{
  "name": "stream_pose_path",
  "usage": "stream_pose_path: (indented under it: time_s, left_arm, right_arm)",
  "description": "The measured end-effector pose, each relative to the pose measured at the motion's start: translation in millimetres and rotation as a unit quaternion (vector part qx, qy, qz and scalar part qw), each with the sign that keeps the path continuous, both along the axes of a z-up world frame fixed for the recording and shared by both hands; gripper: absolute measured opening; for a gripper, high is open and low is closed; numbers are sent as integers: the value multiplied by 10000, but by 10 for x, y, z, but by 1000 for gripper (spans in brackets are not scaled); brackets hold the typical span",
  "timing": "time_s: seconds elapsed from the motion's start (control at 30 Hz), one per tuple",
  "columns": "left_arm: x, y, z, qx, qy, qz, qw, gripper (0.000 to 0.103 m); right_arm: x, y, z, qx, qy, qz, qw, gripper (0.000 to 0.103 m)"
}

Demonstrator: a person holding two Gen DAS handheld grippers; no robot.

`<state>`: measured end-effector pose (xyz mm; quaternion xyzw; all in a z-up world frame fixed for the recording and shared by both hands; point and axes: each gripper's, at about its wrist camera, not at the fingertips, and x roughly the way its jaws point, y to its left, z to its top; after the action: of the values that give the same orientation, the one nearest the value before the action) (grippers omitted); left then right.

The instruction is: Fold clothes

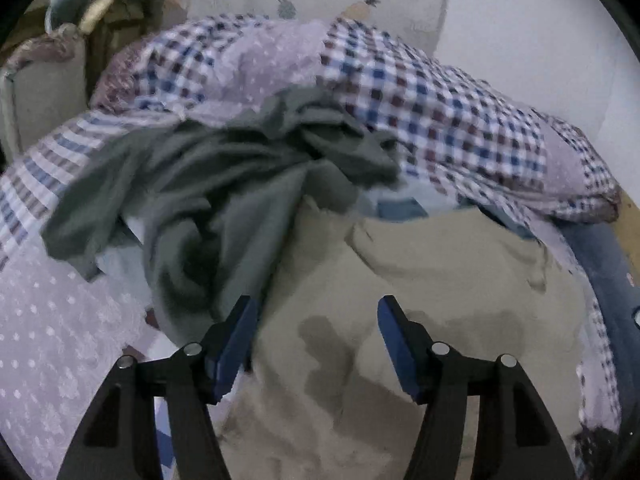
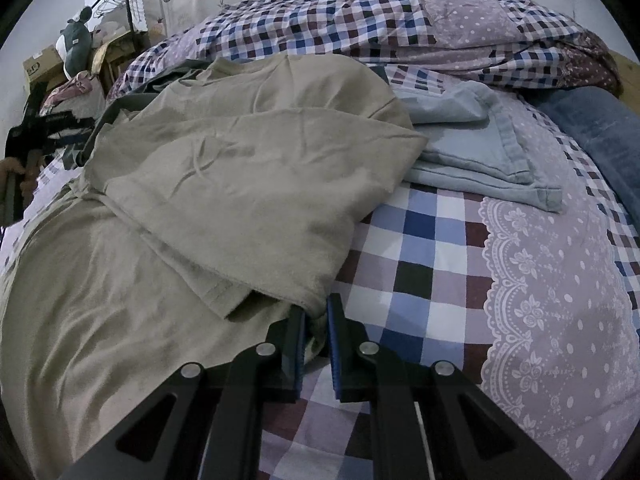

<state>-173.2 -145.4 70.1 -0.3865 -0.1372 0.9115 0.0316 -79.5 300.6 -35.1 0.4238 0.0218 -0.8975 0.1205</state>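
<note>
Over bed, right gripper (image 2: 316, 312) pinches beige shirt (image 2: 248, 168) edge; left gripper (image 1: 318, 320) wide open, empty, above it

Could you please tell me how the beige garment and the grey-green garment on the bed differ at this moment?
The beige garment is spread fairly flat with one side folded over; the grey-green garment lies crumpled in a heap. The right gripper is shut on the beige garment's edge, while nothing grips the grey-green one; the left gripper is open above the beige cloth. Both rest on the checked bedspread.
</note>
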Motion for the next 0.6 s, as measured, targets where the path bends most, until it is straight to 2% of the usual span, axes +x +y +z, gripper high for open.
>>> stream_pose_path:
  time_s: [0.07,0.13,0.23,0.3,0.37,0.47,0.5,0.53,0.6]
  left_arm:
    - [15,2,-65,-18,-122,-88,9999,67]
    - [14,121,-119,61,-218,-396,9990,67]
    - [-92,257,-215,239,-571,-639,9960,66]
    - [-149,332,-259,368,-720,-766,9938,59]
    - [-125,300,-184,636,-362,-703,9948,55]
    - [-51,107,-76,1646,315,-644,9838,55]
    - [-15,30,-42,1818,505,-491,9808,55]
    - [27,-52,-8,1922,697,-279,9785,55]
    - [103,-216,36,1850,957,278,9777,55]
  right_arm:
    - [0,-2,2,10,0,-3,10000,10]
    - [-1,-7,3,28,0,-6,10000,10]
    - [-3,-3,-3,29,-10,-6,10000,10]
    - [-4,3,-5,22,-19,-11,10000,10]
    - [-5,9,-7,16,-27,-17,10000,10]
    - [-6,14,-6,-1,-33,-30,10000,10]
    - [-6,16,-6,-6,-33,-35,10000,11]
    - [-6,17,-6,-11,-33,-41,10000,11]
    - [-6,20,-8,-20,-32,-54,10000,13]
